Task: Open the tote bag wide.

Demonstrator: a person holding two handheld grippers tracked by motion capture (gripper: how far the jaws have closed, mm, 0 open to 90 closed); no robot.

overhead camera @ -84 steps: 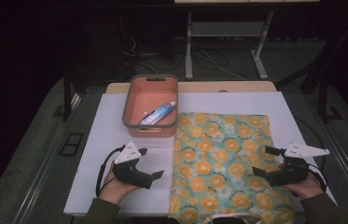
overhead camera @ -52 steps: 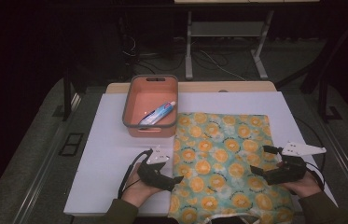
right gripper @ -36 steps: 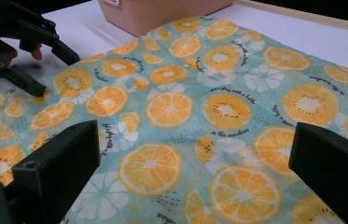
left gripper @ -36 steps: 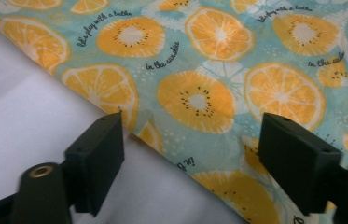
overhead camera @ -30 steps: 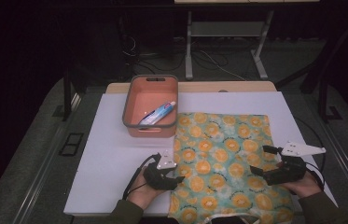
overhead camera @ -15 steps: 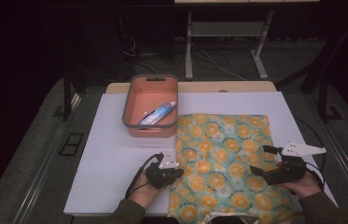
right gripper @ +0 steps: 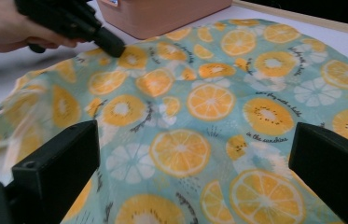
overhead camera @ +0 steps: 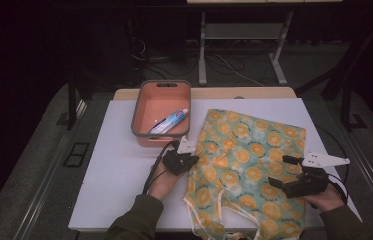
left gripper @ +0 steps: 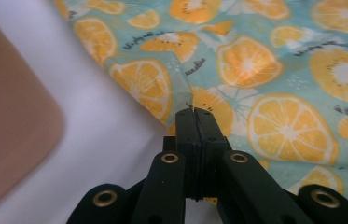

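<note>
Grip status, left claw (overhead camera: 186, 159): clenched on the left border of the fabric bag (overhead camera: 254, 160), jaws pressed flat together with a thin fold of cloth pinched at the tips (left gripper: 194, 112).

Grip status, right claw (overhead camera: 285, 171): released, jaws spread wide above the printed cloth (right gripper: 209, 102), with no contact visible.

Location of the bag: spread over the right half of the desk (overhead camera: 119, 170), mouth and handles (overhead camera: 229, 215) toward the near edge, closed end toward the far edge. Long axis: roughly near edge to far edge, skewed so that the far end leans toward the right edge. Left border drawn inward and slightly rumpled at the pinch point.

Location of the pinch point: about midway along the left border, just short of the near right corner of the orange tray (overhead camera: 141, 120), apart from it. Tray set toward the far edge, left of centre, with a toothpaste tube (overhead camera: 169, 121) inside.

Governing relation for the coming move: cloth to the right of the left claw, bare desk to its left, tray beyond it toward the far edge.

- Judge the left hand the only one coupled to the bag.
- Treat any travel toward the right edge as folding the border over the body of the bag.
- Keep clear of the tray wall.
- Regard the right claw as placed near the opposite border, ready to pin or take it.
</note>
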